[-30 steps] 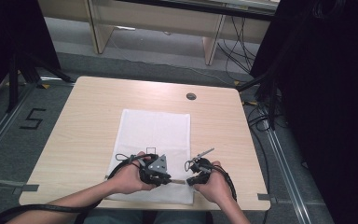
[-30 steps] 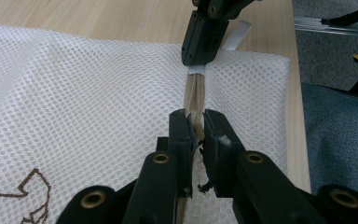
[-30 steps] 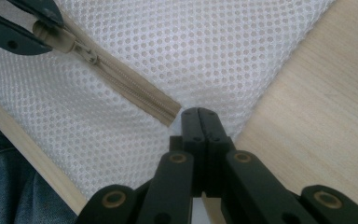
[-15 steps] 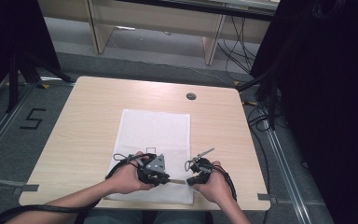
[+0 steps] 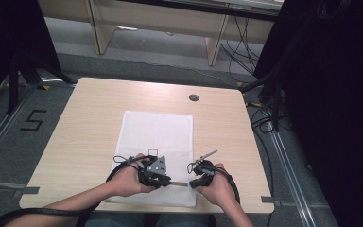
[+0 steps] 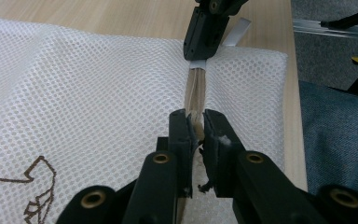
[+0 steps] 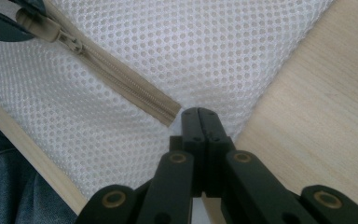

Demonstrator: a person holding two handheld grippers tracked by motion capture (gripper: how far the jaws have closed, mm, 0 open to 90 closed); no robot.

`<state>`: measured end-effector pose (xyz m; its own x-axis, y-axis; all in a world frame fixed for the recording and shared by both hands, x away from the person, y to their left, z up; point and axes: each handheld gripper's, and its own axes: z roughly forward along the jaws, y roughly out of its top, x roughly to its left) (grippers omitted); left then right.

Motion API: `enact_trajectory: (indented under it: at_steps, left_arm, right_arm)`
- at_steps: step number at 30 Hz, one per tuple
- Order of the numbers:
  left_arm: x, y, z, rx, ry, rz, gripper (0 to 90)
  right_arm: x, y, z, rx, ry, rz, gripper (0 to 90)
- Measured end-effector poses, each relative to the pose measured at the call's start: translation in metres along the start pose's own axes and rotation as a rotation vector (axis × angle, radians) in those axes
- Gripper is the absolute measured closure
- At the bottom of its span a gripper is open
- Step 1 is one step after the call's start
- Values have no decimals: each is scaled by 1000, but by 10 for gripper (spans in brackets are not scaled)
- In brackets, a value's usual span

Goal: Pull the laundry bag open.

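Here the white mesh bag (image 5: 157, 142) lies flat along the counter's (image 5: 75, 137) near edge, bare wood open either side. Left hand-held gripper (image 6: 196, 126) pinches the beige zipper (image 6: 196, 88); in its own view, the right hand-held gripper (image 7: 199, 113), pressed together, clamps the bag's corner beside the zipper's end.

My white mesh laundry bag (image 6: 98, 88) has a fine honeycomb of tiny holes, with a brown line-drawn emblem (image 6: 37, 191) at the lower left of my left gripper view. Its beige fabric zipper (image 7: 121, 79) runs diagonally. The pale wood-grain table (image 5: 90, 123) shows faint streaks. My jaws are black with brass rivets.
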<state>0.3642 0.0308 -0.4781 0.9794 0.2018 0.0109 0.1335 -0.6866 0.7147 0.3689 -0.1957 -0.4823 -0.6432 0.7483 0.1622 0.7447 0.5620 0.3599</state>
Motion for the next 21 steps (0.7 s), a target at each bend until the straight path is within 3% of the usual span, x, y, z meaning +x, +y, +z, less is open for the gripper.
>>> enact_trajectory:
  at_steps: [7,19,21]
  left_arm:
    - [0,-2,-3,-6,-2,-27,817]
    - [-1,-4,-3,-16,-1,-34,817]
    - [1,-4,-5,-7,2,-3,817]
  right_arm:
    - [0,0,0,1,-1,0,900]
    - [0,0,0,2,-1,0,900]
    - [1,0,0,3,-3,0,900]
